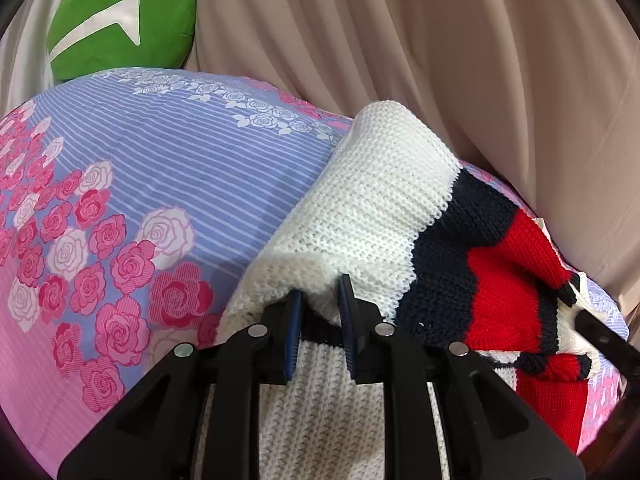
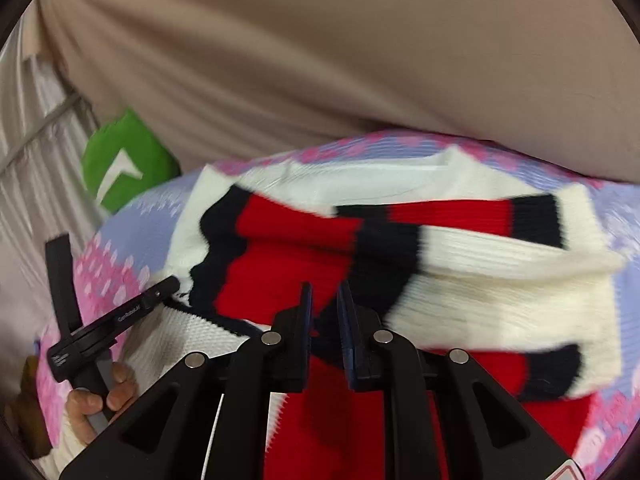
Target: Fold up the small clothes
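A knit sweater point(image 1: 380, 208) in white, navy and red lies on the flowered bed sheet point(image 1: 180, 140). My left gripper point(image 1: 320, 332) is shut on a bunched white fold at the sweater's edge, with knit between its blue pads. In the right wrist view the sweater point(image 2: 500, 280) is blurred, with a striped sleeve laid across its body. My right gripper point(image 2: 325, 320) hovers over the red and navy part, its jaws a narrow gap apart with nothing pinched. The left gripper point(image 2: 160, 294) also appears there, held by a hand point(image 2: 100, 400) at the white hem.
A green cushion point(image 1: 120, 16) with a white mark lies at the bed's far left corner. Beige curtain point(image 1: 440, 40) hangs close behind the bed. The sheet point(image 2: 140, 232) lies bare to the left of the sweater.
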A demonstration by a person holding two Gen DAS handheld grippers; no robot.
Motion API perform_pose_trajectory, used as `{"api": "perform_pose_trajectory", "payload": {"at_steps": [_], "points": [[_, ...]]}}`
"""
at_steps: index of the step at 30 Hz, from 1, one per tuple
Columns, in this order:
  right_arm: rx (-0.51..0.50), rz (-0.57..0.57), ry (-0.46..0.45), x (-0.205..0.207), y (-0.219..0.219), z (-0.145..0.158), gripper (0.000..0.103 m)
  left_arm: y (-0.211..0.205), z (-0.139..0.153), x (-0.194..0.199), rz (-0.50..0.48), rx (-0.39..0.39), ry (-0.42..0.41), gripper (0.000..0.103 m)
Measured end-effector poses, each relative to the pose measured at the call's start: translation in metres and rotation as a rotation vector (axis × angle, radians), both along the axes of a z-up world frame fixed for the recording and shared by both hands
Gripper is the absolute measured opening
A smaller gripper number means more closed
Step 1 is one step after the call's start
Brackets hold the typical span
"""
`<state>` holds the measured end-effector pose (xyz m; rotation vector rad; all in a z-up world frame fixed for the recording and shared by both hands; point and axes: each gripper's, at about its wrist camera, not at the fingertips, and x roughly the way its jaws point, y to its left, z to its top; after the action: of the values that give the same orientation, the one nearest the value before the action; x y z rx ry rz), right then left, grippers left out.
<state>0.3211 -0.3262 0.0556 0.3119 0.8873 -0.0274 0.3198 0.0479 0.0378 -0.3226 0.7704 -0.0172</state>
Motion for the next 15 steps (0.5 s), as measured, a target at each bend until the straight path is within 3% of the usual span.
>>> {"api": "perform_pose_trajectory", "payload": {"at_steps": [3,6,10,12,15], "points": [[0.018,0.056,0.042,0.033,0.014,-0.009,0.015,0.0,0.001,0.0,0.001,0.007,0.001,0.018],[-0.056,0.046,0.037,0.06,0.016,-0.002,0.015,0.003,-0.001,0.001,0.0,0.012,0.001,0.018],[-0.13,-0.19,0.01,0.086,-0.02,0.005,0.015,0.004,-0.001,0.001,-0.001,0.01,0.001,0.018],[-0.07,-0.235,-0.027,0.084,-0.033,0.012,0.016,0.004,0.0,0.001,-0.001,0.005,0.001,0.018],[0.022,-0.141,-0.103,0.075,-0.024,0.028,0.016,0.004,0.0,0.002,0.002,0.007,0.0,0.018]]}}
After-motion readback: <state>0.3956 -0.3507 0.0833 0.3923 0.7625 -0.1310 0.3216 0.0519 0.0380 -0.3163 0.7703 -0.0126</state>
